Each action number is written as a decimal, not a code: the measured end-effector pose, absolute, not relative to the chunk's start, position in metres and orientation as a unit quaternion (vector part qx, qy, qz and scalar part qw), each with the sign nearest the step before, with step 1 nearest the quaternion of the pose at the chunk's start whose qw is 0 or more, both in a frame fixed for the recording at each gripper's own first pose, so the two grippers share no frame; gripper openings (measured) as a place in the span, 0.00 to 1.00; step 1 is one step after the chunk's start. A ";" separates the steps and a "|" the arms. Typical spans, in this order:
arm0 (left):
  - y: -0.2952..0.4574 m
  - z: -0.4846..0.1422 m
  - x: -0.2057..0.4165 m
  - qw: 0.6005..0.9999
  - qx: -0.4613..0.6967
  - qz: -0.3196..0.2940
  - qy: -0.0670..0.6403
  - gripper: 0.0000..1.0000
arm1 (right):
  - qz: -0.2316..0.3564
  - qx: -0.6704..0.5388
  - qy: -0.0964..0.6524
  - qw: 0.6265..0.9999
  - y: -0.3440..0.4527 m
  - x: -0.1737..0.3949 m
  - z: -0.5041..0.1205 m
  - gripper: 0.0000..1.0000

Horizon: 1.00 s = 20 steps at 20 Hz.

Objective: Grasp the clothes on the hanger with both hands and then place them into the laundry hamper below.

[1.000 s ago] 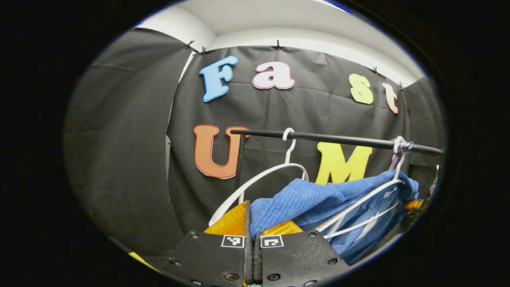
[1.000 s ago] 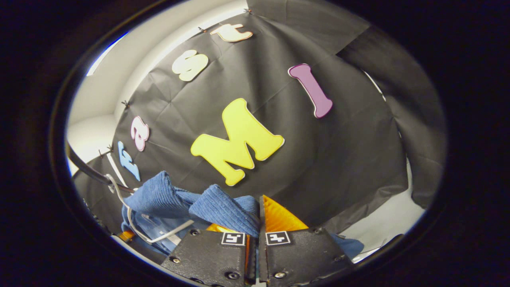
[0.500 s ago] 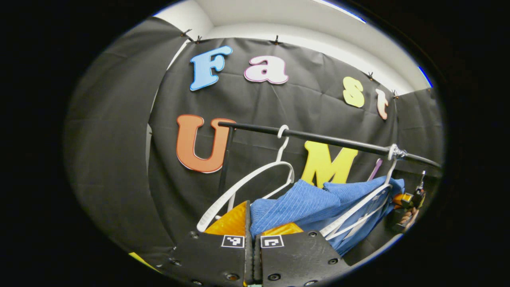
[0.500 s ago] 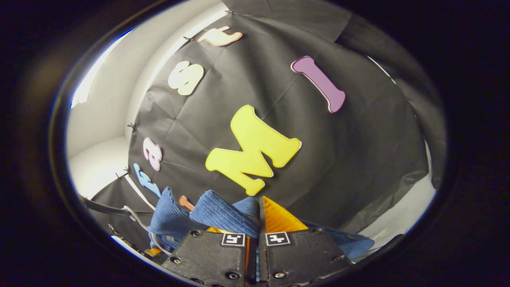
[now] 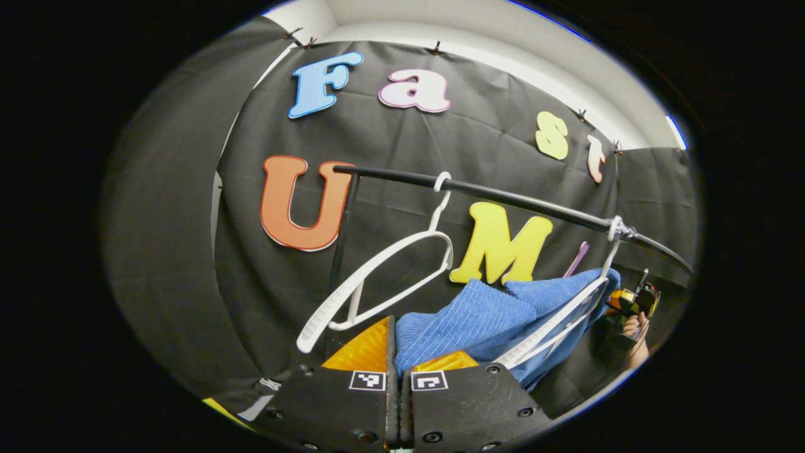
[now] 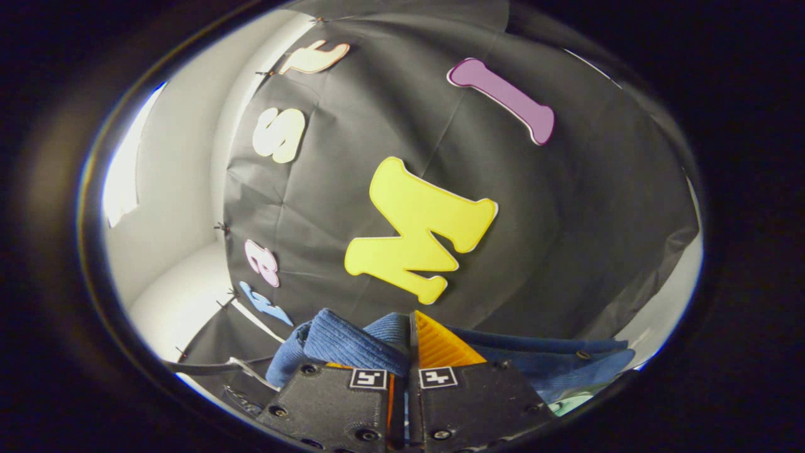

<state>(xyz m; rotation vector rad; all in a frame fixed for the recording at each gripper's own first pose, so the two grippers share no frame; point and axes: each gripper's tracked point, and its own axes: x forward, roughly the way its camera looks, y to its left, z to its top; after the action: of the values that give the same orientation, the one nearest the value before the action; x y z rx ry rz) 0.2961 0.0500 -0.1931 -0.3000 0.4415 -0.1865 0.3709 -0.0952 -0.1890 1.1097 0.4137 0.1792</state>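
- Both grasps look made: the left gripper [image 5: 395,352] is pinched narrow on the blue garment [image 5: 465,321], and the right gripper [image 6: 410,352] is likewise clamped on a fold of it
- The garment lies partly over one white hanger [image 5: 553,321] under the black rail [image 5: 503,200]; freeing it and lowering it into the hamper remain
- The left gripper view adds an empty white hanger [image 5: 377,277], the rail and a distant hand [image 5: 634,330]; the right gripper view adds the garment's trailing edge [image 6: 553,358] near its fingers

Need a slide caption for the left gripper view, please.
Left gripper clamps blue garment, draped on a white hanger hooked on the black rail beside an empty hanger.
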 end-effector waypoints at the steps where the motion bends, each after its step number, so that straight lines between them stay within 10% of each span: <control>1: 0.050 -0.194 0.296 0.959 -0.150 -0.091 0.221 0.06 | 0.087 0.524 0.192 0.825 -0.095 0.377 -0.187 0.06; 20: 0.022 -0.273 0.226 0.926 -0.196 -0.078 0.314 0.01 | 0.006 0.521 0.335 0.785 -0.081 0.306 -0.331 0.05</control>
<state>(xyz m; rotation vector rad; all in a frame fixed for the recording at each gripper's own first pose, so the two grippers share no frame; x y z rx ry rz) 0.2259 0.0217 -0.2731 -0.4013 0.6434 -0.1596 0.3057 -0.0809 -0.3307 1.1228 0.7234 0.0131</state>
